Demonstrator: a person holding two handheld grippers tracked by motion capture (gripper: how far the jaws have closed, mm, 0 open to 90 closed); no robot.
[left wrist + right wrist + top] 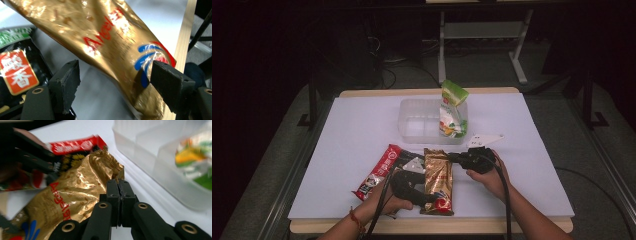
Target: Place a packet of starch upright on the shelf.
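Here, the clear tub (412, 120) sits toward the far edge of the worktop (522, 150), about midway along it. It has inner dividers, and a green-and-white pouch (452, 112) stands upright in its right-hand compartment, the top poking above the rim; the left part of the tub looks bare.

Nearer the front edge lies the gold packet (438, 180), lengthwise toward the tub. The right gripper (120, 185) has its jaws pressed together at the packet's far right edge; from its own view they seem to pinch the wrapper's edge, though the contact itself is partly hidden. The left gripper (115, 77) is at the packet's near end with jaws wide apart, the gold wrapper passing between them without either pad pressing on it.

Left of the gold packet, a red-and-black packet (379, 172) lies slanted on the white sheet, partly under the left hand (387, 202).
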